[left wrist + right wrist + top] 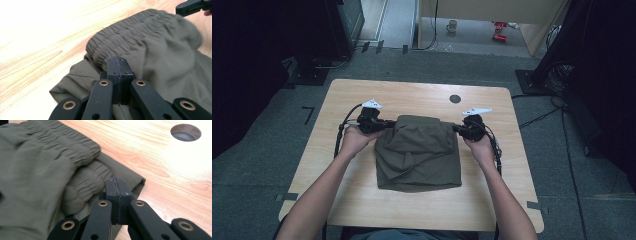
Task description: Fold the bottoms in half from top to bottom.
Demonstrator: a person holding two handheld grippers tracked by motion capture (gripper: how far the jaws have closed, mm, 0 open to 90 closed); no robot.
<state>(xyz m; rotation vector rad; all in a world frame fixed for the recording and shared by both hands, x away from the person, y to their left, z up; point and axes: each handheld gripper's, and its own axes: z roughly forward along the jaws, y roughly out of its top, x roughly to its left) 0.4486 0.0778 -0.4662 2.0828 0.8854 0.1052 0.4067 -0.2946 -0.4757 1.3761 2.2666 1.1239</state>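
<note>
An olive-green garment (pixel 419 155) with an elastic waistband lies bunched in the middle of the wooden table (pixel 362 200). My left gripper (pixel 384 124) is at the waistband's left end and my right gripper (pixel 457 129) at its right end. In the left gripper view, the jaws (pixel 117 60) are pressed flat together against the gathered waistband (pixel 125 35), with no cloth visible between the pads. The right gripper's jaws (pixel 116 180) are likewise shut, at the edge of the folded garment (pixel 37 170). The right gripper's tip (pixel 190 6) shows across the cloth.
A round cable hole (pixel 455 98) sits in the table behind the garment, also near my right gripper (pixel 185 132). Bare wood surrounds the cloth. Dark stands and cables (pixel 557 75) are on the floor around the table, with a mug (pixel 452 26) far back.
</note>
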